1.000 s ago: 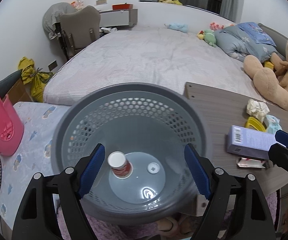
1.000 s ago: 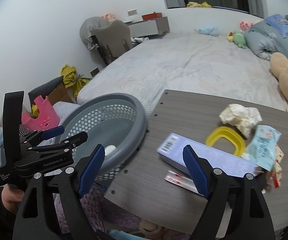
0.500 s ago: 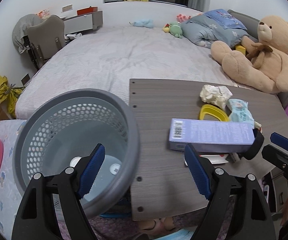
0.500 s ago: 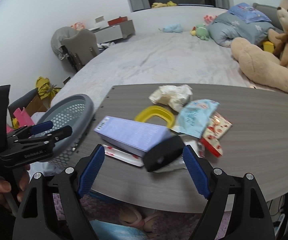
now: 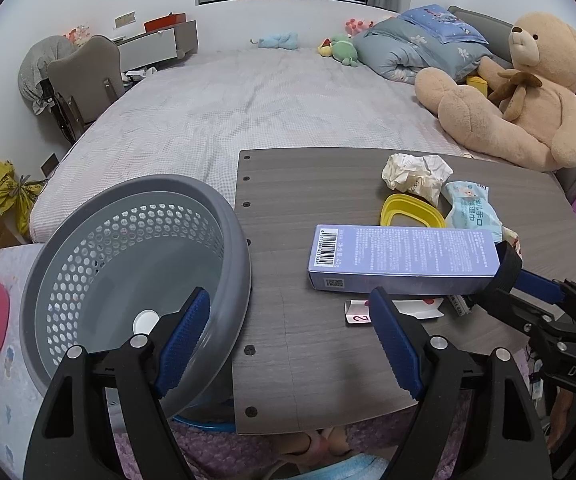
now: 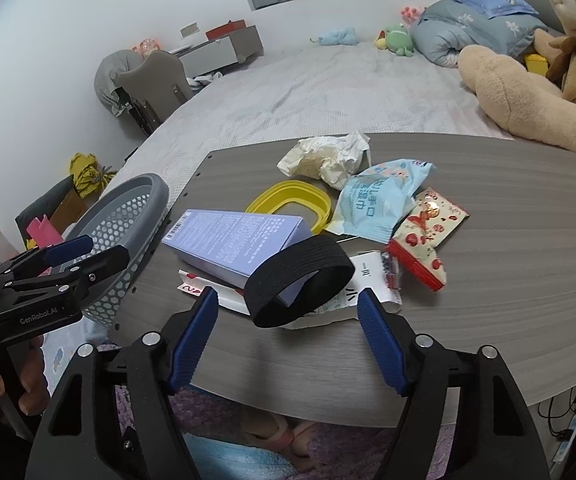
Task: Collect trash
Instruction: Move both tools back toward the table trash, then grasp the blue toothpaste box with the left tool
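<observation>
— Where do we find the trash?
— Heaped on the grey surface (image 6: pixel 487 280): a purple box (image 6: pixel 236 240) under a black band (image 6: pixel 299 276), crumpled paper (image 6: pixel 323 156), a blue wrapper (image 6: pixel 375 200), a red packet (image 6: pixel 427 232).
— And our claws?
— Our right claw (image 6: pixel 288 336) has just been narrowing, pads apart around the band, not pressing. Our left claw (image 5: pixel 288 340) gapes, empty, over the grey basket (image 5: pixel 224 216) beside the surface.

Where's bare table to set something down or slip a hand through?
Free: the strip of table between the grey basket and the purple box, and the right side beyond the red snack wrapper. Crowded: the middle, where box, yellow ring, crumpled paper and wrappers overlap.
</observation>
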Demonstrator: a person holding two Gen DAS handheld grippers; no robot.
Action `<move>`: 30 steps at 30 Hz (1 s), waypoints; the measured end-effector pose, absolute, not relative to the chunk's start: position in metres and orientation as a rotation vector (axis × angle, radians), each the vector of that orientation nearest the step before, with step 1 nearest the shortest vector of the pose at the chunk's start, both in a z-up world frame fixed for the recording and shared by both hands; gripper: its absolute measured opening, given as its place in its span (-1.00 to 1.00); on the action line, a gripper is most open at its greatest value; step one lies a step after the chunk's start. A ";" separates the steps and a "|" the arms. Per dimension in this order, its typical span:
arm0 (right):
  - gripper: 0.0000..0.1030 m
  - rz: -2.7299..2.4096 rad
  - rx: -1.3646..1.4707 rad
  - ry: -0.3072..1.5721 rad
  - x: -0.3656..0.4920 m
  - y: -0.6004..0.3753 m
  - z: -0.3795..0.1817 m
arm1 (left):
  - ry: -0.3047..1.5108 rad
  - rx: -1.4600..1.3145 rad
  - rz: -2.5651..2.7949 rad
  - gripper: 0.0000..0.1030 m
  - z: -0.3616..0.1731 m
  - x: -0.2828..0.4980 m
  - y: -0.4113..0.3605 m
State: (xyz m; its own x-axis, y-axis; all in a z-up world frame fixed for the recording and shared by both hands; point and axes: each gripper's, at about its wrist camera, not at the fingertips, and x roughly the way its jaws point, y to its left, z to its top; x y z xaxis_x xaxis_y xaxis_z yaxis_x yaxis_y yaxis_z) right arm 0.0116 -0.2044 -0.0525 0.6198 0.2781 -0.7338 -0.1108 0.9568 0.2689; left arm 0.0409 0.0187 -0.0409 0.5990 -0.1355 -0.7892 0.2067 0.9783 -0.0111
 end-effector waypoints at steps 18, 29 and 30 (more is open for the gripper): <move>-0.78 0.226 0.188 0.900 0.017 -0.194 -0.053 | 0.907 0.070 -0.216 0.52 -0.037 0.037 0.018; -0.84 0.223 0.216 0.862 0.001 -0.209 -0.034 | 0.890 0.089 -0.309 0.52 -0.034 0.033 0.004; -0.84 0.224 0.219 0.859 -0.001 -0.211 -0.033 | 0.880 0.095 -0.323 0.52 -0.033 0.034 0.001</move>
